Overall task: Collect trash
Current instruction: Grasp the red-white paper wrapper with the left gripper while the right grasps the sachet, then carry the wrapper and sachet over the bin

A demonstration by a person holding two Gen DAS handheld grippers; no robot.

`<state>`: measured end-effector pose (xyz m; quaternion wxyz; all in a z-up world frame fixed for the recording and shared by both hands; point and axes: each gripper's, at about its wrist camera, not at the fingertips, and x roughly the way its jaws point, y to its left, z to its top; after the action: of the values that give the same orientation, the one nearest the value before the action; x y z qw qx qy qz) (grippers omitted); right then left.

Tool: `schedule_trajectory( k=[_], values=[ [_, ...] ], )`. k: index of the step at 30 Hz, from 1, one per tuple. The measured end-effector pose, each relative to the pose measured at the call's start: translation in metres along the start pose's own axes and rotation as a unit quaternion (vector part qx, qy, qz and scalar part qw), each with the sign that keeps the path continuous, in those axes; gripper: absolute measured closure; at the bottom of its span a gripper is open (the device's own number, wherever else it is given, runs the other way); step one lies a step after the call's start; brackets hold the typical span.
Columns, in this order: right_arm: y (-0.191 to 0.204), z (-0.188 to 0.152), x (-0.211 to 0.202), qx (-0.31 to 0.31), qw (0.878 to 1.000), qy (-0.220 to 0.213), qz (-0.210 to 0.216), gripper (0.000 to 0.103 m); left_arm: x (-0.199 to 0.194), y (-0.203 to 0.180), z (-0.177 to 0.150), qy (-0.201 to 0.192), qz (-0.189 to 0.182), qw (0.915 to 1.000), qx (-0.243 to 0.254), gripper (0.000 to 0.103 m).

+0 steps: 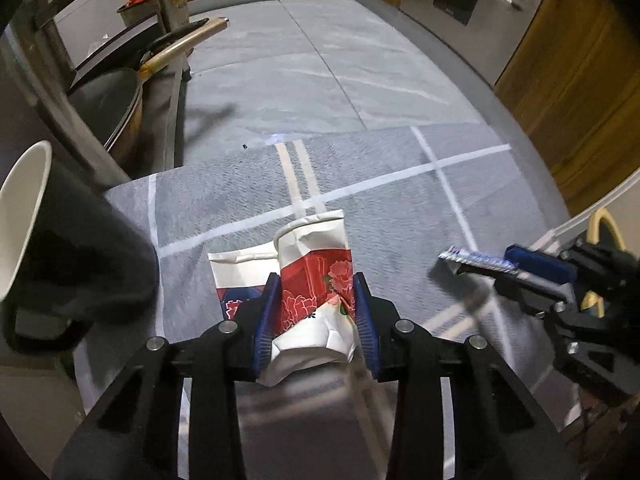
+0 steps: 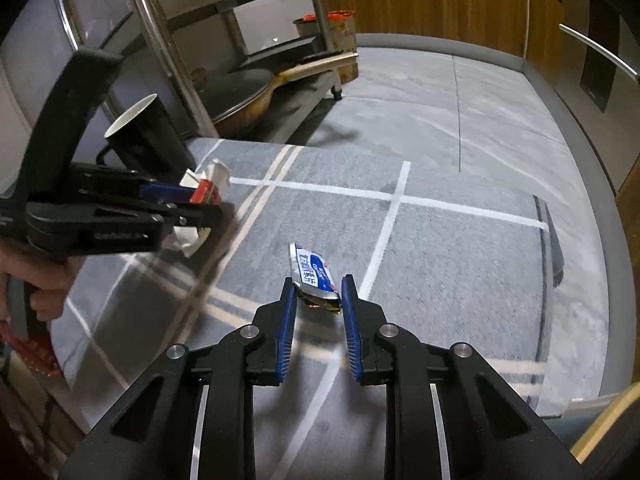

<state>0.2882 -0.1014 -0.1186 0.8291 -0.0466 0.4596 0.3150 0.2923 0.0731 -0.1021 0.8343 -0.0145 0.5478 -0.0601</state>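
surface [image 2: 460, 248]: lying open ahead, edge falling to floor beyond | cup [image 1: 48, 240]: standing left, crowding that side | left tool [image 1: 316, 300]: pinching crumpled bag [image 1: 316, 264], lifting it for collection | right tool [image 2: 318, 300]: nipping wrapper [image 2: 314, 276] by its end, above surface

carton [image 1: 316, 276] red-white floral | wrapper [image 2: 314, 270] blue-silver | mat [image 2: 440, 248] grey, white lines

left gripper [image 1: 316, 280]: fingers clamped, angled down | right gripper [image 2: 318, 285]: fingers clamped, angled down
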Motion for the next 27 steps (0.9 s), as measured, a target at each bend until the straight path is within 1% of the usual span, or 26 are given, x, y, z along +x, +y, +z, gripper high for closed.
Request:
schedule_trajectory(
  k=[5,9,14,19,27],
  values=[
    [0.004,-0.010,-0.012,-0.002,1.000,-0.002,0.004,0.082,-0.026,-0.012,-0.010,-0.026,-0.031,0.9991,-0.015,0.068],
    [0.007,-0.017,-0.025,0.002,1.000,-0.007,0.003,0.084,-0.044,-0.022,-0.017,-0.046,-0.046,0.9977,-0.021,0.068],
    [0.007,-0.028,-0.049,0.013,1.000,-0.022,0.004,0.084,-0.060,-0.026,-0.026,-0.058,-0.073,0.9950,-0.037,0.068],
    [0.002,-0.041,-0.085,0.039,0.998,-0.047,0.007,0.084,-0.071,-0.035,-0.037,-0.067,-0.086,0.9932,-0.041,0.068],
    [-0.011,-0.075,-0.147,0.092,0.992,-0.091,-0.008,0.084,-0.093,-0.070,-0.051,-0.085,-0.119,0.9888,-0.030,0.068]
  ],
)
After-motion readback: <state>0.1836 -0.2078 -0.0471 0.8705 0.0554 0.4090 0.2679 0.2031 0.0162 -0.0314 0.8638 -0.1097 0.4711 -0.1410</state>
